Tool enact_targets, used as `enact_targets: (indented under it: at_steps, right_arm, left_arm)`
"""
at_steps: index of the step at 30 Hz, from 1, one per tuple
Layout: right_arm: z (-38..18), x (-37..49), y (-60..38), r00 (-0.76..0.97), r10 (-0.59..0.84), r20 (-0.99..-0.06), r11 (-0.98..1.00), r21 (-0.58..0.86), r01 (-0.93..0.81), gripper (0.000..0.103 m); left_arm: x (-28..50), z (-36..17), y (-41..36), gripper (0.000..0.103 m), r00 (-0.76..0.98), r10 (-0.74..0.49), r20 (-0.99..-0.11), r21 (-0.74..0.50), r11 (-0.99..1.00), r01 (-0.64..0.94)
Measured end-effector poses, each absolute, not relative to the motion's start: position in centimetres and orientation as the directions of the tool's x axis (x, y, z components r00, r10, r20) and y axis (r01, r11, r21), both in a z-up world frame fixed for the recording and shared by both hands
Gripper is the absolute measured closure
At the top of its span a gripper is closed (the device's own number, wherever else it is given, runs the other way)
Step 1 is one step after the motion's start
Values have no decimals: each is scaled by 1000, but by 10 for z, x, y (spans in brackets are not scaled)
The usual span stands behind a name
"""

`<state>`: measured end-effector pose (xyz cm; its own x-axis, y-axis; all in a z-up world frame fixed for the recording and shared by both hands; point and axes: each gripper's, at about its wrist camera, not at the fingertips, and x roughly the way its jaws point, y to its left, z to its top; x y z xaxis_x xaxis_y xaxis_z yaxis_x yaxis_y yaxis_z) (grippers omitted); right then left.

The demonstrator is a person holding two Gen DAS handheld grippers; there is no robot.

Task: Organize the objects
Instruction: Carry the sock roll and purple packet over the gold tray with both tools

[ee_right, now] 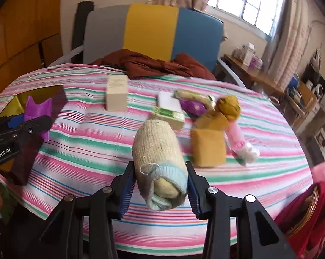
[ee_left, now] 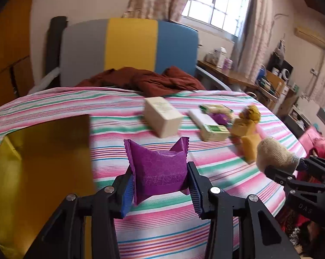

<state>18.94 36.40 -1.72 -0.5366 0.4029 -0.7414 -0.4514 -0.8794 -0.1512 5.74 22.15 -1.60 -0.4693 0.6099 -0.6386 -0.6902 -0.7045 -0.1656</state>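
My left gripper (ee_left: 160,185) is shut on a purple foil packet (ee_left: 159,170), held above the striped bedspread (ee_left: 205,185) beside an open gold-lined box (ee_left: 41,164) on the left. My right gripper (ee_right: 159,188) is shut on a rolled beige and pale-blue sock (ee_right: 157,157), also lifted off the bed. Each gripper shows in the other's view: the left gripper (ee_right: 22,125) with the purple packet (ee_right: 38,108) over the box (ee_right: 15,103), the right gripper (ee_left: 276,170) with the sock (ee_left: 272,153) at the right edge.
On the bed lie a cream box (ee_left: 162,116), a white and green box (ee_left: 209,125), a second purple packet (ee_right: 193,108), a yellow sponge block (ee_right: 207,146), a mustard sock ball (ee_right: 229,106) and a pink bundle (ee_right: 237,140). A brown garment (ee_left: 145,79) lies by the headboard. A red bag (ee_right: 309,207) sits off the right edge.
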Motion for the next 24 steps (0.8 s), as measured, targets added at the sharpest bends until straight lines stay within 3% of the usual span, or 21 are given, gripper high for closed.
enact_targets:
  at_steps: [10, 24]
  right_arm:
    - [1, 146, 304, -609, 360, -707, -926, -190, -327, 59]
    - [12, 77, 210, -654, 142, -743, -990, -110, -89, 59]
  left_arm:
    - [27, -9, 141, 57, -601, 481, -638, -85, -820, -566]
    - [-11, -29, 60, 57, -643, 290, -709, -24, -921, -388]
